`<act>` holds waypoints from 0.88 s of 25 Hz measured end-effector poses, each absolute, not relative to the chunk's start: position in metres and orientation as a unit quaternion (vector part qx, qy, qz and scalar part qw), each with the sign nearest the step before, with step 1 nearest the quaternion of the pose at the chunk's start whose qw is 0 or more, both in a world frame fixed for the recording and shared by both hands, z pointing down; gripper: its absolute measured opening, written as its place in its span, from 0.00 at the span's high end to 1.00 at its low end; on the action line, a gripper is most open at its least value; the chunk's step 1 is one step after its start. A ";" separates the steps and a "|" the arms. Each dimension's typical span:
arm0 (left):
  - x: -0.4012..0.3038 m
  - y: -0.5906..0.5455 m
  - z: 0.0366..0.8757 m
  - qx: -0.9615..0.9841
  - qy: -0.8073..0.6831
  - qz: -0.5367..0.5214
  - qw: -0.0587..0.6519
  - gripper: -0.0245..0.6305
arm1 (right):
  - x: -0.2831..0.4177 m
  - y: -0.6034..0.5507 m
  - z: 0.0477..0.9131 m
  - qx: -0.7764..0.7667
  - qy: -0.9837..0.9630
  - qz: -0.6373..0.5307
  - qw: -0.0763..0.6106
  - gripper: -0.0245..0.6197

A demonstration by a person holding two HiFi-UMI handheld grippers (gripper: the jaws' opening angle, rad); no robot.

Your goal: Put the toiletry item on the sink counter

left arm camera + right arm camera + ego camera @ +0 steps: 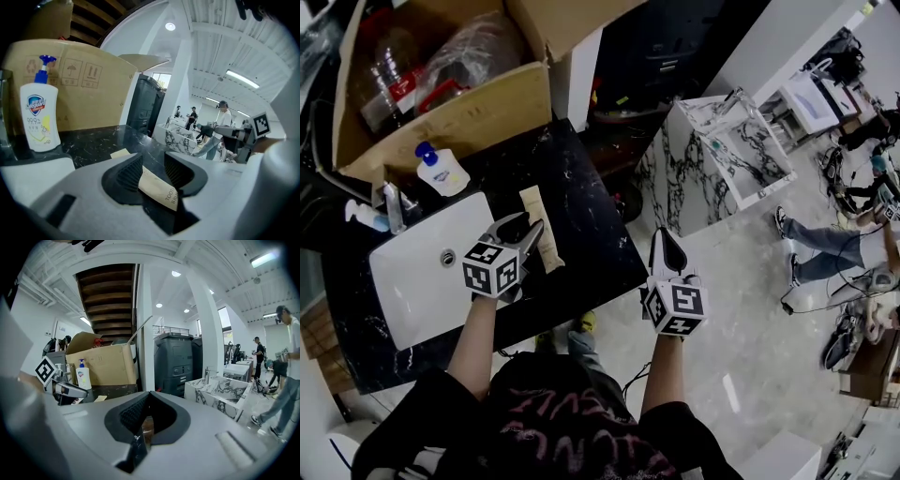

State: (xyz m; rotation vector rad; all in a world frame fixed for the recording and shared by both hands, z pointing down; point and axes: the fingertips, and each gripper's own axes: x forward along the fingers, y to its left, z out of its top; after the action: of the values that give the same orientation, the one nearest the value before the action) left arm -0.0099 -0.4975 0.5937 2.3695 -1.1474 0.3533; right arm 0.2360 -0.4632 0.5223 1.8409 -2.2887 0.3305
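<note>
Head view: flat tan paper toothbrush packet (pixel 538 242) lying lengthwise on the black, white-veined stone bench (pixel 581 206), just right of the white rectangular basin (pixel 412 272). Left hand-held gripper (pixel 521 231) at the packet's near end, grey jaws spread, bare forearm stretched forward from a dark sleeve. Right hand-held gripper (pixel 667 246) well apart from the packet, off the bench's right edge above the pale floor, jaws together, arm likewise stretched forward. Behind the basin, a white plastic soap bottle with a blue pump (pixel 441 172), upright before an open brown cardboard box (pixel 459 117). Left gripper view: ribbed black pads (pixel 129 176) parted, released, nothing gripped. Packet's printed end between them, flat on the glossy bench, just beside the left pad, with a clear gap to the right one. Soap bottle upright at far left, cardboard box behind it. Right gripper view: ribbed pads closed tip to tip, clenched on nothing, tilted slightly down, with a white dark-veined marble washstand (pixel 220 390) beyond on the right.
</note>
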 end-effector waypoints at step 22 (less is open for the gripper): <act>-0.025 -0.470 0.502 0.871 -0.460 0.100 0.137 0.92 | 0.225 -0.433 0.467 0.615 -0.783 0.074 0.053 0.95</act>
State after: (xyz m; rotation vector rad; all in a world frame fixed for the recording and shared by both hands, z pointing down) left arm -0.0247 -0.4701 0.5021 2.5212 -1.3314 0.2885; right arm 0.2249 -0.4335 0.4675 1.8686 -2.3807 0.2246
